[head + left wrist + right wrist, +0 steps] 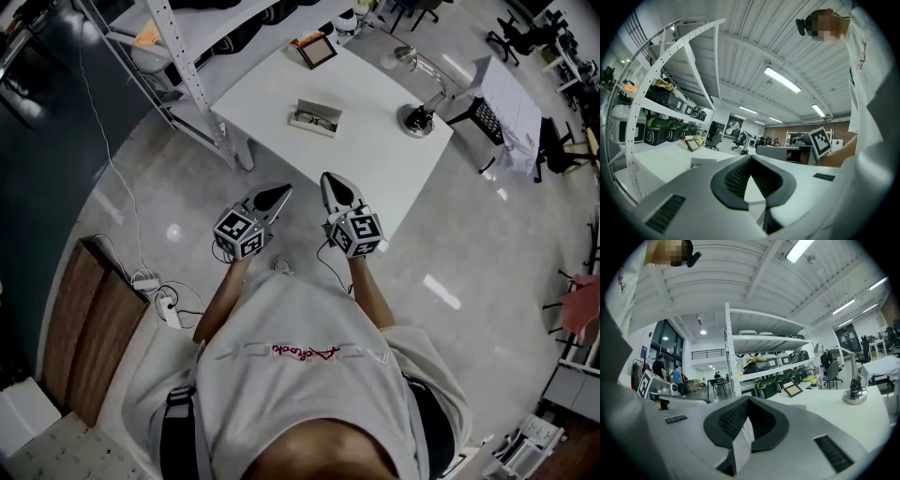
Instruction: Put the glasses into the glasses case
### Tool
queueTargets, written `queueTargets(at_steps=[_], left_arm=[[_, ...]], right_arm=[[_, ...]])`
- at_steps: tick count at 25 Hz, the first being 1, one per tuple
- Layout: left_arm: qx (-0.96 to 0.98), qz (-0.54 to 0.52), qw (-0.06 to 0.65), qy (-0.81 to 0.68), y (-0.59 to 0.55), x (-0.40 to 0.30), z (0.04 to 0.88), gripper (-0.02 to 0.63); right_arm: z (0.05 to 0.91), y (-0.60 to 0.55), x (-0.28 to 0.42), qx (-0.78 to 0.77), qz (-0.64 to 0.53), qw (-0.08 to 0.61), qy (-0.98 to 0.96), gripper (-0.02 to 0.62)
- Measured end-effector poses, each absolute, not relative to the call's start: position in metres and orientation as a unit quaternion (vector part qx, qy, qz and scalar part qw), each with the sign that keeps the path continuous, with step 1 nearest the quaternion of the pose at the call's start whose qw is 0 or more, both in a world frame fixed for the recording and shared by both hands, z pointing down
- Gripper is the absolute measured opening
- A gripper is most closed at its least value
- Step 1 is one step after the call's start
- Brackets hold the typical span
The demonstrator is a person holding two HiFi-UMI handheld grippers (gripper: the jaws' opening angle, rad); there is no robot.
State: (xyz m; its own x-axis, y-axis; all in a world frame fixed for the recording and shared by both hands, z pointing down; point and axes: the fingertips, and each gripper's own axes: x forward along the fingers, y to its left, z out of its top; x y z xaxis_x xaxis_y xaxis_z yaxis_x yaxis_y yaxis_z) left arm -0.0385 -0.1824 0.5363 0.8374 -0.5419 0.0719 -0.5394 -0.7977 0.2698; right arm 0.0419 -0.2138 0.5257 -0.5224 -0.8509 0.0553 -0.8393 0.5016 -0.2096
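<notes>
A pale oblong glasses case (315, 118) lies near the middle of the white table (281, 89). Thin dark-rimmed glasses (309, 119) show on top of it; whether they rest in or on it I cannot tell. Both grippers hang in the air short of the table's near edge, pointing level toward it. My left gripper (278, 195) is shut and empty, its tips (750, 158) meeting. My right gripper (330, 179) is shut too, with nothing between its pads (748, 399). In the left gripper view the case (704, 162) shows small, ahead and to the left.
A desk lamp (419, 112) stands at the table's right side, and a framed picture (316, 50) at its far edge. A metal shelf rack (187, 66) flanks the table's left. A power strip with cables (164, 305) lies on the floor by a wooden cabinet (84, 328).
</notes>
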Motion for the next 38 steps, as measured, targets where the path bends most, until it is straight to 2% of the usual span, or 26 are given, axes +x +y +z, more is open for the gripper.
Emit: queueTargets(at_steps=[14,38], left_arm=[[0.947,0.009,0.138,-0.289,-0.086,0.019,0.533,0.023],[0.950,0.002,0.115,-0.289,0.083,0.044,0.537,0.023]], right_arm=[[0.524,-0.113,0.093,-0.484,-0.103,0.025,0.868,0.006],[0.529,0.060,0.113,-0.489,-0.086,0.030,0.867,0.003]])
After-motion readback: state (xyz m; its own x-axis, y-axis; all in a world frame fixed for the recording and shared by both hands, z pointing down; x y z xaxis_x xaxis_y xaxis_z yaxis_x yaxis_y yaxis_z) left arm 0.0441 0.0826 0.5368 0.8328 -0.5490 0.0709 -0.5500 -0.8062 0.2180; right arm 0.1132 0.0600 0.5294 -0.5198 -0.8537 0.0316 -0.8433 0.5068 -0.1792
